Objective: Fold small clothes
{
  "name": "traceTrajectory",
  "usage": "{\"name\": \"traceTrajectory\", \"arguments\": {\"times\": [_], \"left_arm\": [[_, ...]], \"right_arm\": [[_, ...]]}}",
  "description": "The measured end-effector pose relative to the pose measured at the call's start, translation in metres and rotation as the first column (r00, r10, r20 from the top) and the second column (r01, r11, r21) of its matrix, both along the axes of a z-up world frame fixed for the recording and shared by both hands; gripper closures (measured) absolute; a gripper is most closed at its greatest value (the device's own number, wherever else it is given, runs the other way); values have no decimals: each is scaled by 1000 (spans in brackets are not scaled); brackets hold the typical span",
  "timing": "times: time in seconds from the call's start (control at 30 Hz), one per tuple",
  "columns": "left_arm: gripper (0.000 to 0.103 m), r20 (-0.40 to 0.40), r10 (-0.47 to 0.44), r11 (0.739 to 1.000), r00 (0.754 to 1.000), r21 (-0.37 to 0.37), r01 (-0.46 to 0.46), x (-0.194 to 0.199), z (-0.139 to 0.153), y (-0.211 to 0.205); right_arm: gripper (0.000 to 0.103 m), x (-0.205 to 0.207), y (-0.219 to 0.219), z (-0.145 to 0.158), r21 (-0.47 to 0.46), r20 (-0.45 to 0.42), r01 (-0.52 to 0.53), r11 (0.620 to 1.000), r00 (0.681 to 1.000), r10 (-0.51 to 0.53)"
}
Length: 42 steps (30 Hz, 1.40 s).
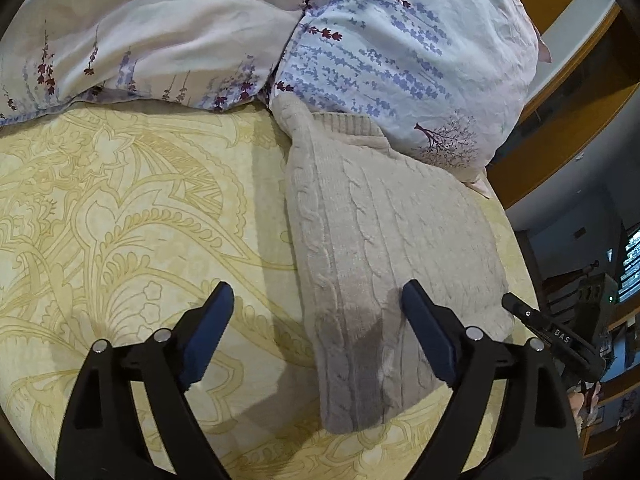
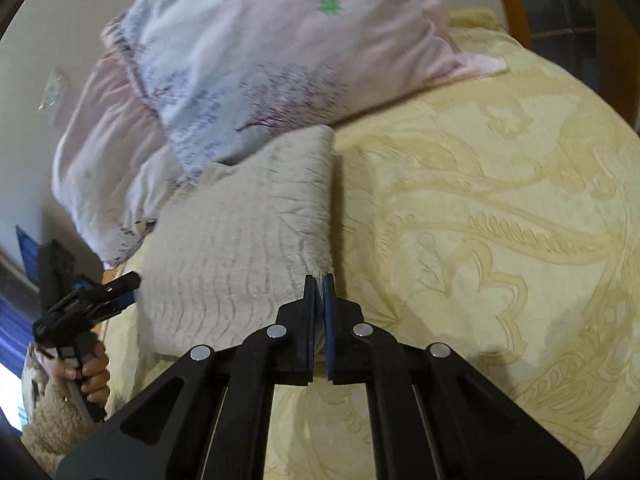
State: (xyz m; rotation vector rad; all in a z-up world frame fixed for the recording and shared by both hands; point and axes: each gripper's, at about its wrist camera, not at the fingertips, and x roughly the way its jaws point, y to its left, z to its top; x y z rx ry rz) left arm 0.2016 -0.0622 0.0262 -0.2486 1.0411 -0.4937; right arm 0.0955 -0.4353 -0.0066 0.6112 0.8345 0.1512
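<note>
On the bed (image 1: 120, 200), the left hand-held gripper (image 1: 316, 300) gapes empty over a folded sweater (image 1: 380, 232) whose edge the right hand-held gripper (image 2: 319, 280) pinches; tugging could undo the fold.

In your left wrist view, the folded sweater (image 1: 384, 232) lies on the bedsheet (image 1: 132, 208) right of centre, its upper end tucked against the pillow (image 1: 404, 52) at upper right. The duvet (image 1: 140, 28) fills the upper left. Your left gripper (image 1: 318, 312) sits at the bottom, straddling the sweater's lower left edge. Your right gripper (image 1: 516, 306) pokes in at lower right, beside the sweater.
</note>
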Motion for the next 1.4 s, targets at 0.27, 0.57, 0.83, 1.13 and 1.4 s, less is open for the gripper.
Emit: {"name": "traceTrajectory", "arguments": {"times": [0.27, 0.57, 0.83, 1.13, 1.4], "left_arm": [[10, -12, -11, 999, 1000, -39, 11, 8, 1, 5], [7, -136, -20, 984, 991, -176, -4, 41, -15, 11], [6, -145, -30, 980, 989, -200, 1, 56, -25, -2], [12, -116, -100, 974, 988, -213, 73, 55, -25, -28], [43, -124, -101, 968, 987, -241, 69, 51, -25, -39]], "right_arm": [[82, 8, -3, 5, 25, -41, -21, 999, 999, 22], [32, 52, -23, 4, 229, -52, -27, 973, 998, 40], [31, 79, -18, -19, 280, -114, -52, 958, 990, 87], [42, 87, -3, -27, 326, -74, -134, 936, 983, 167], [68, 82, 4, -29, 365, -34, -180, 914, 978, 206]]}}
